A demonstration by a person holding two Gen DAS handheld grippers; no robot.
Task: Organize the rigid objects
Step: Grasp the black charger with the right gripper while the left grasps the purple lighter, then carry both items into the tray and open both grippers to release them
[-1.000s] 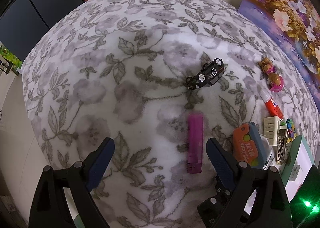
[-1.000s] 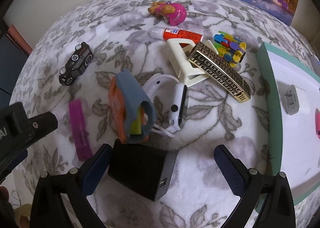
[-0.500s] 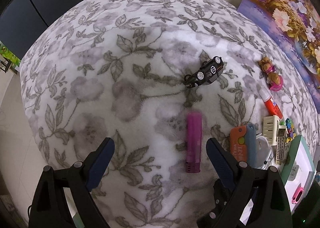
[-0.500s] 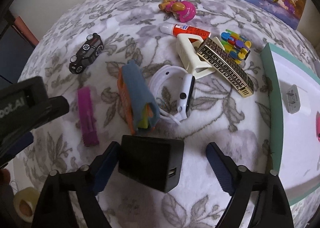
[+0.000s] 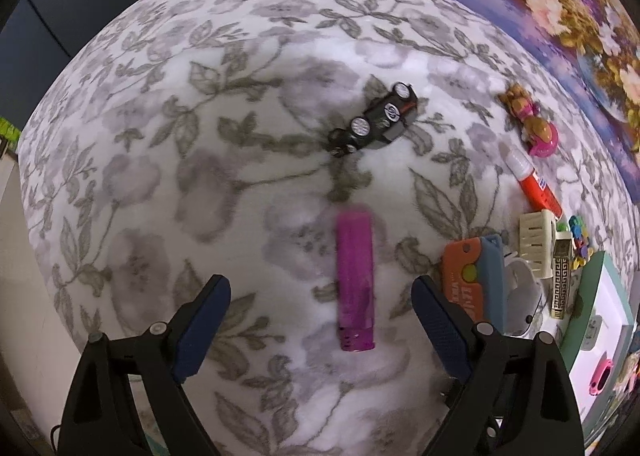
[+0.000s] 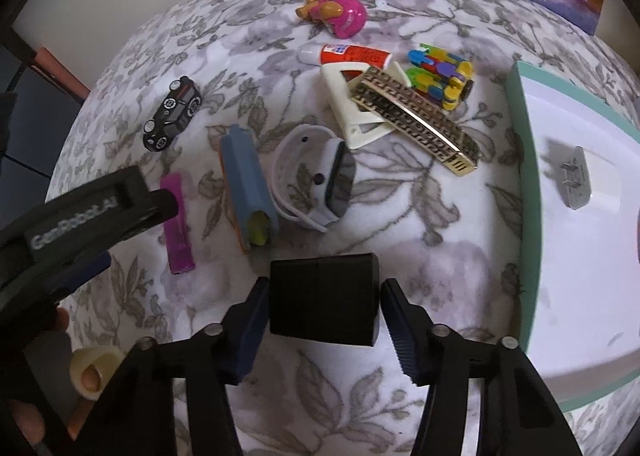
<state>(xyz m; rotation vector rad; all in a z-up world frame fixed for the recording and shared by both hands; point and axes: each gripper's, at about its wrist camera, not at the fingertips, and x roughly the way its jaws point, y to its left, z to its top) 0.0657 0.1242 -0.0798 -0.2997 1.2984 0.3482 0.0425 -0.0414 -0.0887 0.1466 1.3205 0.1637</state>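
Right gripper (image 6: pixel 324 312), pointing down, closing on black cube (image 6: pixel 324 298).

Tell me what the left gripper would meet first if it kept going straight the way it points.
Most likely the purple lighter, lying lengthwise between the open fingers of the left gripper, somewhat nearer its right finger. Around it lies only the floral blanket. How far below the lighter sits is unclear.

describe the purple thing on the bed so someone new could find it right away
On the floral blanket, look below the black toy car. The purple lighter lies lengthwise there, left of the orange and blue case. It is the only plain magenta stick, lying apart from the clutter.
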